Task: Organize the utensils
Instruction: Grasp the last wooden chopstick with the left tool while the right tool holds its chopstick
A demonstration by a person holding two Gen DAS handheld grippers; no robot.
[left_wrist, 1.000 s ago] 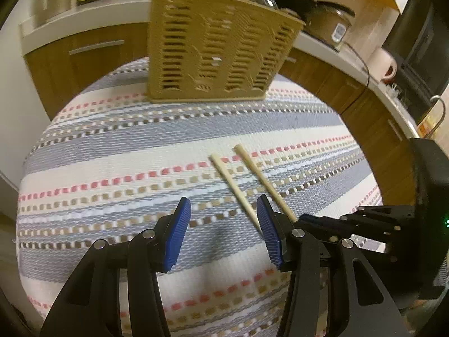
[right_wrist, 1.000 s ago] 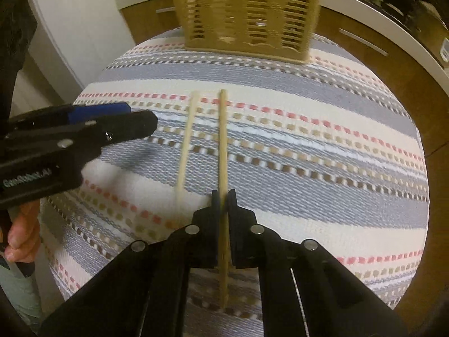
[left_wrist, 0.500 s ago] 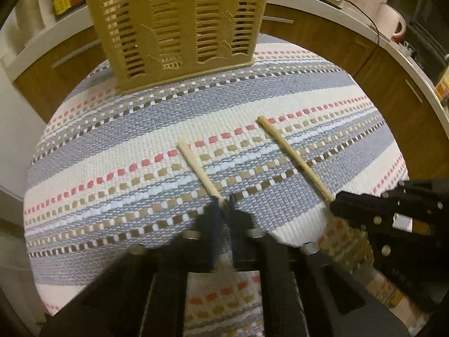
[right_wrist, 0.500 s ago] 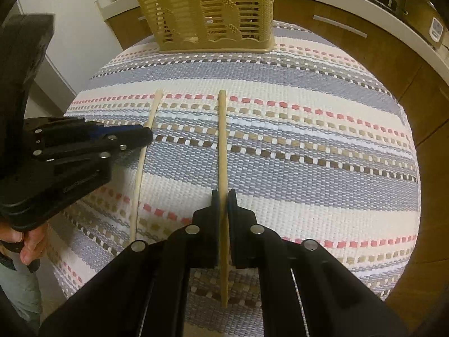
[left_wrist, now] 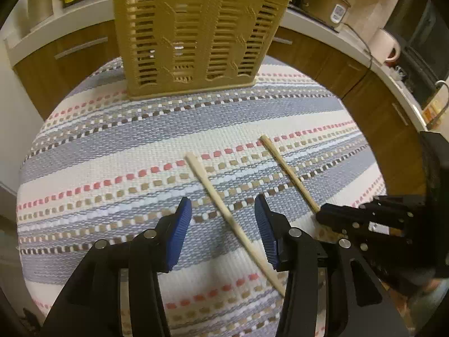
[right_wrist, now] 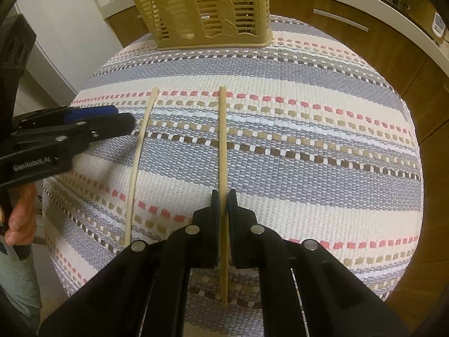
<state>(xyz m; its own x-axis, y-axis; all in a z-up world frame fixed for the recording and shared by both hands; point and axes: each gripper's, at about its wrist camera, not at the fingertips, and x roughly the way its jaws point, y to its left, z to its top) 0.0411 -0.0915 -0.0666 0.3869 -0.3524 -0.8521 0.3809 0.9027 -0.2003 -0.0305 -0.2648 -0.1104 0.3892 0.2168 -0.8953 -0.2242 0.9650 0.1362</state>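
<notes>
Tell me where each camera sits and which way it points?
Left wrist: rides the left tool, facing the basket; open fingers straddle the pale chopstick; right tool at right.
Right wrist: rides the right tool, gripping the darker chopstick; left tool and hand at left.
Shared: basket, striped cloth, both chopsticks.

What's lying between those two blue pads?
One pale chopstick lies slantwise on the striped cloth between the open left gripper's pads, untouched, as the left wrist view shows.

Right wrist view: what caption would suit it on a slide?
Right gripper clamps one pale wooden chopstick on striped woven cloth, facing a tan slotted plastic basket.
</notes>
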